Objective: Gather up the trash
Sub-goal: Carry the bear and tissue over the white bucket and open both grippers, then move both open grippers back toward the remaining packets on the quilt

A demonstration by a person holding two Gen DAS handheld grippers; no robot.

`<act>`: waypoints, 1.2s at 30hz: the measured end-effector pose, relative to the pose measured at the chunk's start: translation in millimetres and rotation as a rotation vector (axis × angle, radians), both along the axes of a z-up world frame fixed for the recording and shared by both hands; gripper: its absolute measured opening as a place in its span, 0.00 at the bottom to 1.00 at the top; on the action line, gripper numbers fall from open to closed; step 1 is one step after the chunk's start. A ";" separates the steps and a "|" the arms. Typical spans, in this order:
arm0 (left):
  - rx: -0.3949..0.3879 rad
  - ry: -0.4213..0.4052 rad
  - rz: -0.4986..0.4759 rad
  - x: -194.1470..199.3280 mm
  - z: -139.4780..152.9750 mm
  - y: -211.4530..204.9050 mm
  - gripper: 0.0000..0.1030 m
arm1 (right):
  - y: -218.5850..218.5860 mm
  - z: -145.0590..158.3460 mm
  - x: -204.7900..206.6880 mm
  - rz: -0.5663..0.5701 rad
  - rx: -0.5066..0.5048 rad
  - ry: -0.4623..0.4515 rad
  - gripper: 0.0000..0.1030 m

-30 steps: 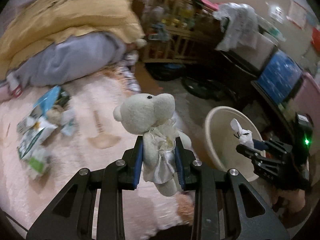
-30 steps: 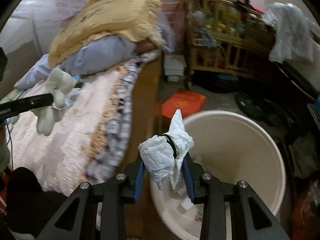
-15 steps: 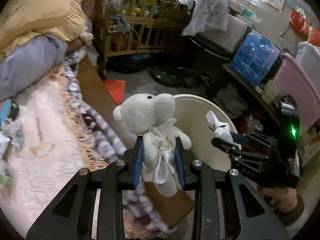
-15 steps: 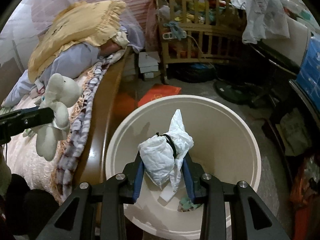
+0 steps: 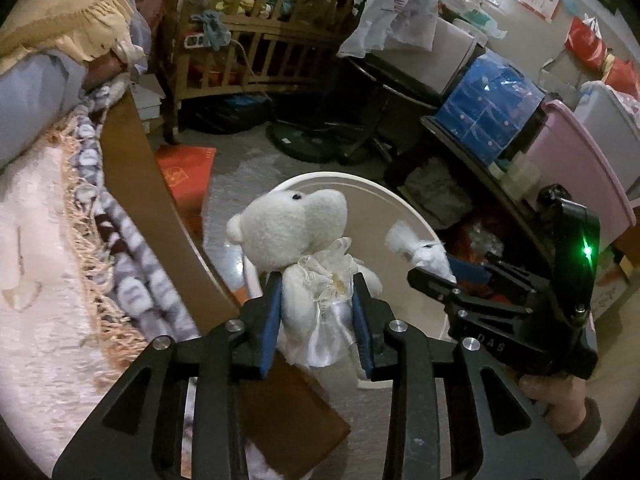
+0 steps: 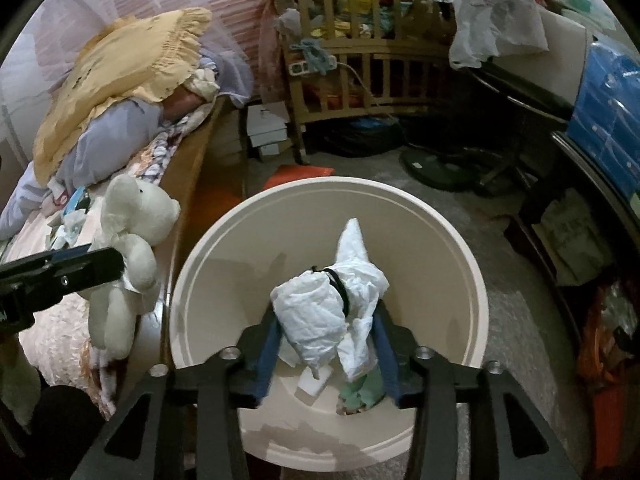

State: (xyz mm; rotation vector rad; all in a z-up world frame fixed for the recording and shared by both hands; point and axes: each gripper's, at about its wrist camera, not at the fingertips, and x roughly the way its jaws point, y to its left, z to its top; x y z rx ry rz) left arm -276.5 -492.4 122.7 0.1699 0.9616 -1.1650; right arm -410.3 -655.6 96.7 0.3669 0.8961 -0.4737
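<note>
My left gripper point(image 5: 317, 280) holds a white toy bear point(image 5: 288, 224) in a lace dress by its body. Its jaws are opening, though the pads still touch the bear. The bear hangs over the bed's wooden edge, beside the cream round bin point(image 5: 420, 220). My right gripper point(image 6: 326, 320) hovers over the bin point(image 6: 472, 272) with a white tissue wad point(image 6: 316, 312), tied by a black band, between its jaws. These jaws are opening and have spread off the wad. Scraps point(image 6: 316, 384) lie on the bin's bottom. The bear point(image 6: 132, 208) shows at the left in the right wrist view.
The bed with a pink blanket point(image 5: 40, 260) and its wooden side board point(image 5: 132, 152) lies left of the bin. A wooden crib point(image 5: 248, 40), a red box point(image 5: 184, 168) and a fan base point(image 5: 308, 140) stand behind. Blue drawers point(image 5: 492, 108) and a pink tub point(image 5: 580, 160) crowd the right.
Both grippers have swung from the bed towards the bin; the right one now sits over its middle. The right jaws have spread visibly around the wad, the left jaws only slightly.
</note>
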 end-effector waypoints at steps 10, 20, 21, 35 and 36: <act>0.008 -0.039 0.013 5.0 11.5 23.8 0.53 | 2.7 2.8 -4.7 -0.005 0.029 -0.030 0.72; 0.140 -0.225 0.242 37.4 32.7 121.9 0.53 | 51.0 12.3 19.6 0.114 -0.001 -0.062 0.72; 0.147 -0.239 0.272 42.9 33.5 133.9 0.53 | 58.6 14.5 24.4 0.125 -0.008 -0.064 0.72; 0.148 -0.303 0.497 96.3 40.3 279.7 0.53 | 151.1 55.8 75.1 0.217 0.025 -0.099 0.72; 0.148 -0.304 0.502 97.9 40.5 286.5 0.53 | 157.8 61.0 76.2 0.223 0.036 -0.100 0.72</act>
